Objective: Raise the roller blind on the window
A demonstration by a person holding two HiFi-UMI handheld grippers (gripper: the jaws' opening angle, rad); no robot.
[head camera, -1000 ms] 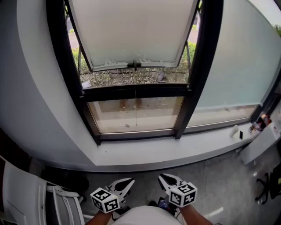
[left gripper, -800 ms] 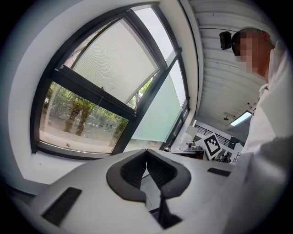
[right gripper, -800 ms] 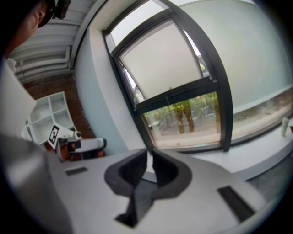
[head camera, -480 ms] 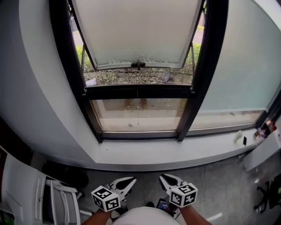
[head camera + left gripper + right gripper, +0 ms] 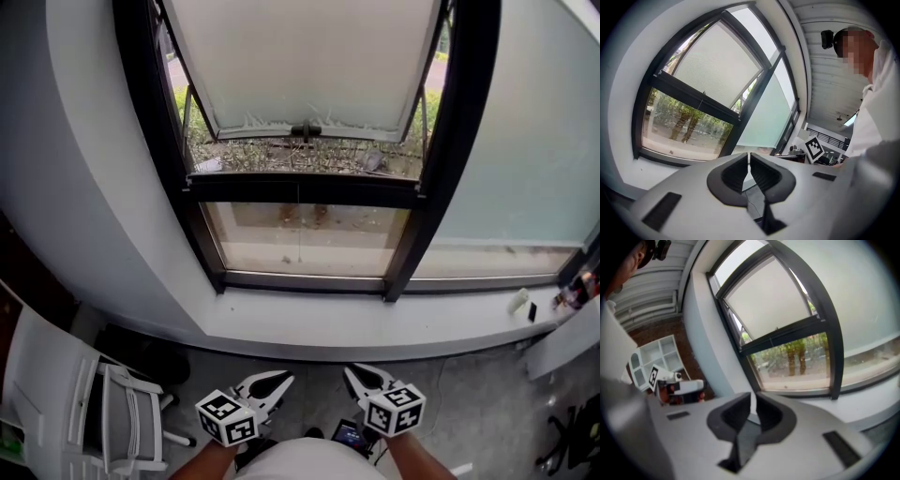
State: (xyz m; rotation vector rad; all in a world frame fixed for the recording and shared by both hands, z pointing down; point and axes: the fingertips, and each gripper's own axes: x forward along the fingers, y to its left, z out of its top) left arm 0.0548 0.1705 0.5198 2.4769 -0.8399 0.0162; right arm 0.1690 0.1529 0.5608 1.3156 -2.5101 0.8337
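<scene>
Facing: window [image 5: 155, 122] square-on from well back, so the head view takes in the whole frame before I commit to a reach.
Blind: roller blind [image 5: 309, 56] covers the upper part of the middle pane, well above and ahead of both grippers. Its bottom edge sits just above the black crossbar [image 5: 300, 190], w/ greenery showing in the gap. By my read not raised yet.
Fitting: small dark piece [image 5: 306, 130] at the middle of that bottom edge. Pull or window handle, can't tell.
Left: left gripper [image 5: 267, 384] hangs low near my waist and points toward the glass. Jaws pressed together, nothing btwn them.
Right: right gripper [image 5: 364, 380] sits level w/ it on the other side. Jaws all but together, hairline slit only, empty.
Why shut: nothing to grab yet, prob just carried closed while I line up.
Right pane: pale panel [image 5: 525, 141] hangs lower there, maybe a 2nd blind. I'm taking the middle one as target, not certain.
Cord: no chain or cord I can make out in any view. Need to find it first.
Sill: deep white sill [image 5: 309, 328] lies btwn me and the glass, so it'll be a reach over and up.
Chair: white chair [image 5: 122, 422] at my left, apart from the left gripper.
</scene>
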